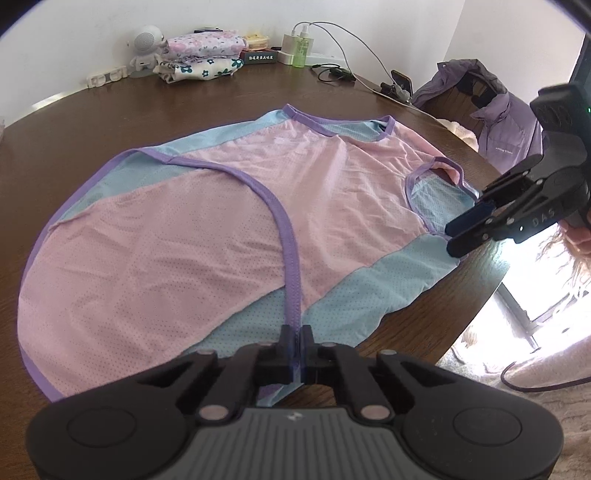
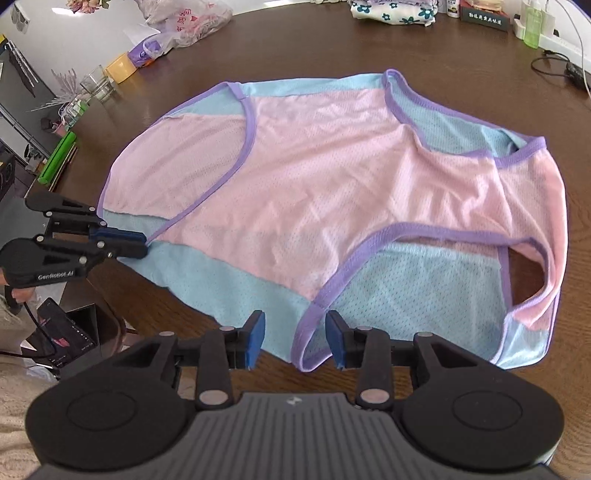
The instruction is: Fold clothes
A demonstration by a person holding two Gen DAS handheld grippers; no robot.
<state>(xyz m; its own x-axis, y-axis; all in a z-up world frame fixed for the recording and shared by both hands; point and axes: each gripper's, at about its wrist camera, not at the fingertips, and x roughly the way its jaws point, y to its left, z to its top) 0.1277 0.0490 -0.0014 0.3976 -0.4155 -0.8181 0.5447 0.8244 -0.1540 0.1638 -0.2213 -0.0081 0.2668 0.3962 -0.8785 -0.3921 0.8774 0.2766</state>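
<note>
A pink and light-blue mesh garment [image 1: 184, 240] [image 2: 314, 184] with purple trim lies spread flat on the brown wooden table [image 1: 74, 122] [image 2: 332, 48]. My left gripper [image 1: 298, 332] is shut on the purple trim strip at the garment's near edge. In the right wrist view the left gripper [image 2: 142, 243] pinches that edge at the far left. My right gripper [image 2: 295, 338] stands open at the garment's near hem. A purple-trimmed corner [image 2: 308, 354] lies between its blue pads [image 2: 256, 338], and they do not press on it. In the left wrist view the right gripper [image 1: 451, 238] hovers at the garment's right side.
Folded floral clothes [image 1: 199, 55] [image 2: 395, 9], a white figurine [image 1: 146, 44], a green bottle [image 1: 301, 48], a charger and cables [image 1: 332, 70] line the table's back. A purple jacket [image 1: 491, 110] hangs beyond the right edge. A plastic bag [image 2: 184, 26], a glass [image 2: 98, 83] and a yellow tub [image 2: 120, 66] sit far left.
</note>
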